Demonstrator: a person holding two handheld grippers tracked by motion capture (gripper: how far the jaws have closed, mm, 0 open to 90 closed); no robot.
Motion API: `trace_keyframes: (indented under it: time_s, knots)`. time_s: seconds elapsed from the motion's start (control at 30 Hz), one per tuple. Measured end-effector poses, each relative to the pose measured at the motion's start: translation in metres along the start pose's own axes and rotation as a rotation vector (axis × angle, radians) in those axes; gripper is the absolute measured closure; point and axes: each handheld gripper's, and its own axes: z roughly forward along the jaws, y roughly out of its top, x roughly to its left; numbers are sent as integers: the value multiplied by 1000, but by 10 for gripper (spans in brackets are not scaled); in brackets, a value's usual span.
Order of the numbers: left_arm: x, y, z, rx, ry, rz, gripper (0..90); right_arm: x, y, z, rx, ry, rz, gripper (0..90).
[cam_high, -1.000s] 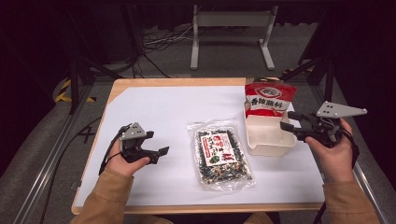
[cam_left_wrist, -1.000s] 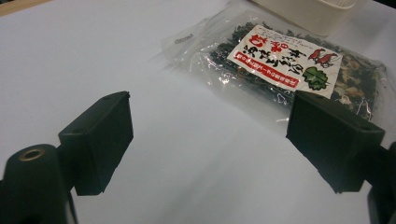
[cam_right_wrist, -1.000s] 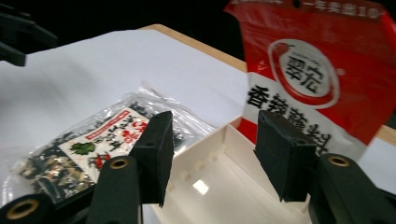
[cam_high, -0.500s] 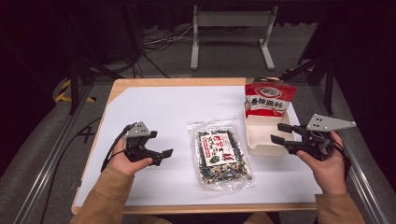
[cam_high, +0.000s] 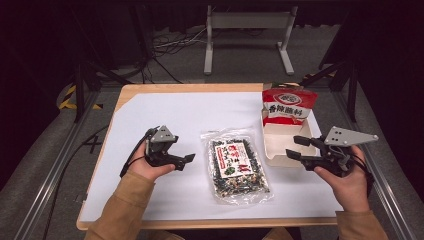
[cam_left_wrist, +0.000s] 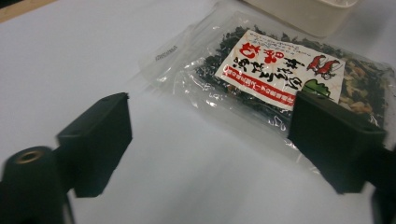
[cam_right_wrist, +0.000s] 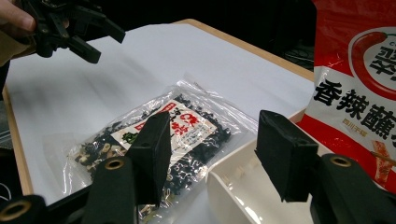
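Clear seaweed packet (cam_high: 236, 165) flat at table (cam_high: 200, 110) centre, left gripper (cam_high: 186, 160) just left of it, jaws apart after just closing a little, nothing between, right gripper (cam_high: 296, 147) wide and empty over near edge of white tray (cam_high: 280, 142), red pouch (cam_high: 289, 105) upright at tray's far end

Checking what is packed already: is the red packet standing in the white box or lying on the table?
Standing in it. The red packet sits upright at the far end of the white box, its lower edge behind the box's wall.
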Motion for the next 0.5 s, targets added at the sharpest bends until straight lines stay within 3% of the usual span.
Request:
trace_keyframes:
  time_s: [0.03,0.1,0.17,0.33,0.43,0.5]
  knots:
    - [1,1,2,-11,11,4,234,1,0,1,4,1,3,449]
    - [1,3,6,-18,17,-1,217,2,-1,2,7,1,-3,445]
    - [-1,4,9,-16,10,14,285,3,-2,2,9,0,-4,443]
    - [-5,8,20,-13,4,25,291,4,-3,2,7,0,-4,441]
    - [-8,10,27,6,-36,-23,279,5,-3,2,7,0,-3,440]
    - [-8,10,30,12,-34,-36,270,5,-3,3,7,0,-5,440]
